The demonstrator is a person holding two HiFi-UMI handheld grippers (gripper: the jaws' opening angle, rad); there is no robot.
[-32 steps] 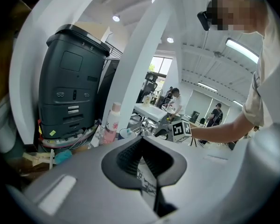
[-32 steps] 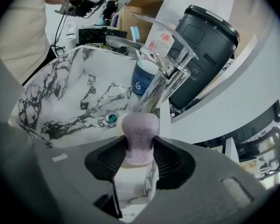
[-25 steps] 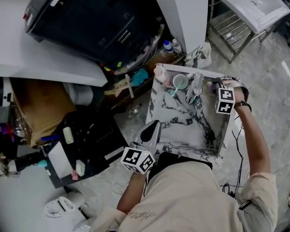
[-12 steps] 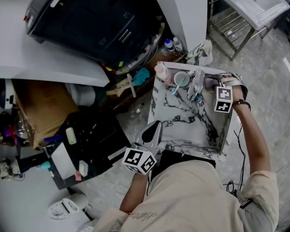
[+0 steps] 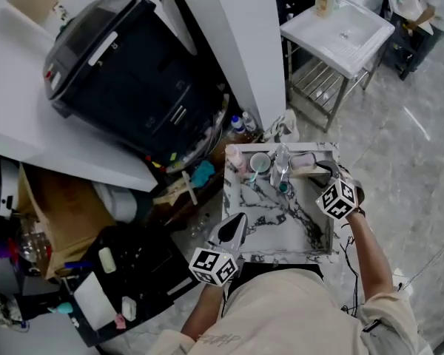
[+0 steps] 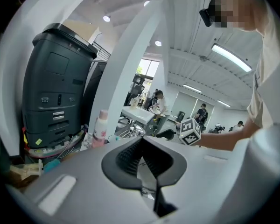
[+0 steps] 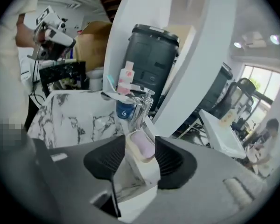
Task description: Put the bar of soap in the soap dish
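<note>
The left gripper [image 6: 141, 141] is hanging over the near left corner of the marble-patterned bench [image 5: 281, 228], its jaws pressed together on nothing. Along the far edge, a pink bottle [image 5: 235, 157] is standing at the far left corner, with a blue cup [image 7: 125, 110] holding a toothbrush beside it and then the chrome tap [image 7: 141, 107]. Just right of the tap, towards the far right corner, the soap dish [image 7: 130, 149] is sitting with the pale bar of soap [image 7: 144, 143] lying in it, so the placing is looking done. The right gripper [image 7: 140, 146] is reaching in from the right edge, its jaws spread and straddling the dish without pinching the soap. The risk is lying in the pull-back: a jaw catching the dish rim would be dragging the dish towards the right edge, or tipping the soap out. A leftward swing would be knocking the tap or the cup. The middle of the bench and its near edge are offering bare room for backing out.
</note>
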